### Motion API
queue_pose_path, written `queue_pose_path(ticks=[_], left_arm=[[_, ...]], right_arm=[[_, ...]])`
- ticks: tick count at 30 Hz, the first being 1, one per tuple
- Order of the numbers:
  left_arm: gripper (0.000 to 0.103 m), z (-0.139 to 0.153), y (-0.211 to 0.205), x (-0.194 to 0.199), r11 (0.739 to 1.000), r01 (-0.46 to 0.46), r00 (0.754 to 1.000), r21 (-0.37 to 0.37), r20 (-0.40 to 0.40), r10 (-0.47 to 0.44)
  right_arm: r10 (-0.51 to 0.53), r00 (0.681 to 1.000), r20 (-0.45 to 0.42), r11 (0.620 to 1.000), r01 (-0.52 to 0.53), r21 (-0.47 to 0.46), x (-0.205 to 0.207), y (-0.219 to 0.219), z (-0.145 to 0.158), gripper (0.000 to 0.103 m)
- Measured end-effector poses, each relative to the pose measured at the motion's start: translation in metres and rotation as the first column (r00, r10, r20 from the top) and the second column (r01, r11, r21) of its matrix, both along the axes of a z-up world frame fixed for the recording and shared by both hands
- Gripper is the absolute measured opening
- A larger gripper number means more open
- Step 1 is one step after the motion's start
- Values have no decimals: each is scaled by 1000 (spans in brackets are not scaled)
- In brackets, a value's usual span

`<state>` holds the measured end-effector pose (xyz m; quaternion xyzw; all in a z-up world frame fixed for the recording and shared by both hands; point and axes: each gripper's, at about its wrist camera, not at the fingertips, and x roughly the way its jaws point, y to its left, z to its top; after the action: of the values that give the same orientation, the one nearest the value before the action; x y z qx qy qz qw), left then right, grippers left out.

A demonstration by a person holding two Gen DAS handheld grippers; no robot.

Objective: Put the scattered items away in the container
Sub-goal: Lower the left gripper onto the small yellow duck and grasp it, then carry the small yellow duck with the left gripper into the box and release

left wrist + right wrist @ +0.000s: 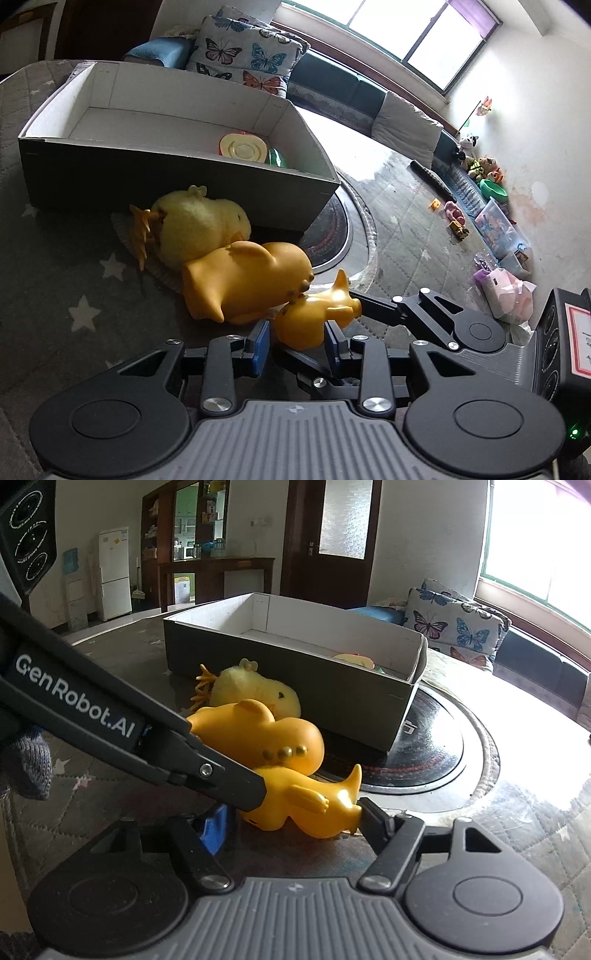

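Toy dinosaur (306, 805) half hidden, both hand-held grippers' jaws around it, contact unclear, box (177, 173) contents obscured

Glossy plastic duck (314, 317), fuzzy plush chick (199, 225), cardboard box (177, 181)

Ahead of me: a butterfly-print cushion (245, 59) leans against a blue folded blanket (159, 51) below the window (406, 29). A white refrigerator (114, 574) stands near a dark wooden door (332, 535). I see plush toys (476, 158) along the far wall, beside a clear storage bin (498, 225).
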<state>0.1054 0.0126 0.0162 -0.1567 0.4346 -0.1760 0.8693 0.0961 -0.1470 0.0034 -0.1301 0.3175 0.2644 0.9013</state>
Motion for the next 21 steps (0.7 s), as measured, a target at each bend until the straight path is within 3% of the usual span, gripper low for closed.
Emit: queue_pose_path(ticks=[21], left_arm=[[36, -14, -15, 16, 999, 36, 999, 38, -24, -35]], right_arm=[[-27, 1000, 10, 1000, 27, 2, 1, -1, -3, 71]])
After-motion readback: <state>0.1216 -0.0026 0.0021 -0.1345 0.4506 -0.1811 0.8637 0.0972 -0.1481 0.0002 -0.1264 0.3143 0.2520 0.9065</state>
